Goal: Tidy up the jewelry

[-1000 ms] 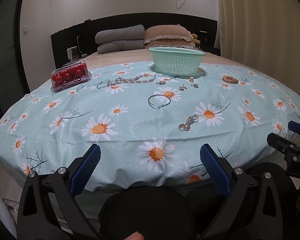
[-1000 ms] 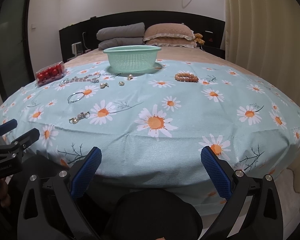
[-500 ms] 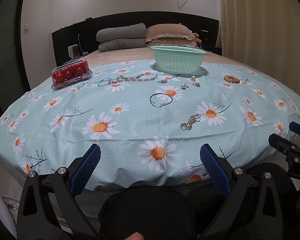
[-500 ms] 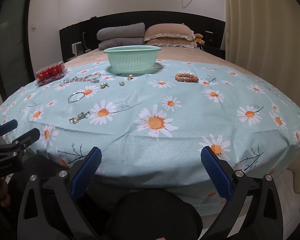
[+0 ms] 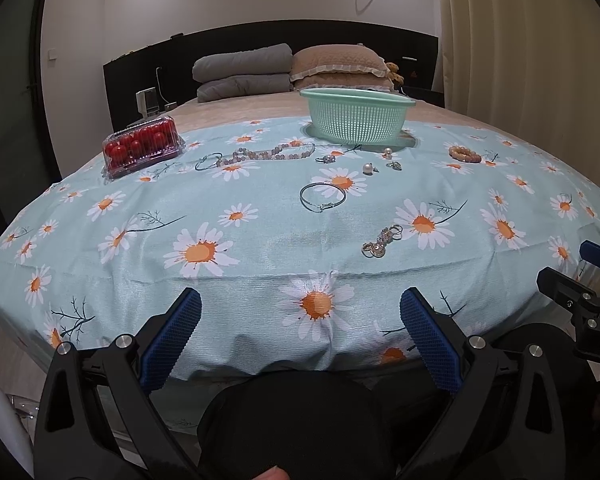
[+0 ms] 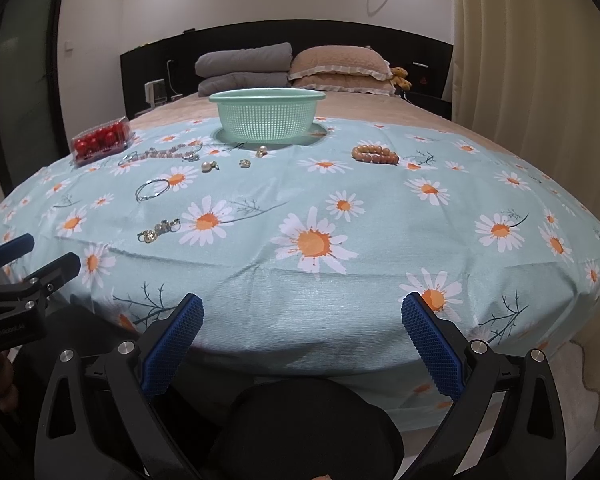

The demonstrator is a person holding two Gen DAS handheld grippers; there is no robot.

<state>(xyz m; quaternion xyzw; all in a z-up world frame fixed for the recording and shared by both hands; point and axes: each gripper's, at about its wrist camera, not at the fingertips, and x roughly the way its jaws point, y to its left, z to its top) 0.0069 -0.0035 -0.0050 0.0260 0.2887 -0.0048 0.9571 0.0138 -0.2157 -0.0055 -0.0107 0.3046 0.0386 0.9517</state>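
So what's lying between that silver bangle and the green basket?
In the left wrist view, two pearl earrings and a small charm lie between the silver bangle and green basket.

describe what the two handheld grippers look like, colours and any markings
Both are black plastic frames with silver bolts. Each has two fingers faced with blue, fine-textured pads. The left gripper and right gripper match. Small white lettering marks each body's side, too small to read.
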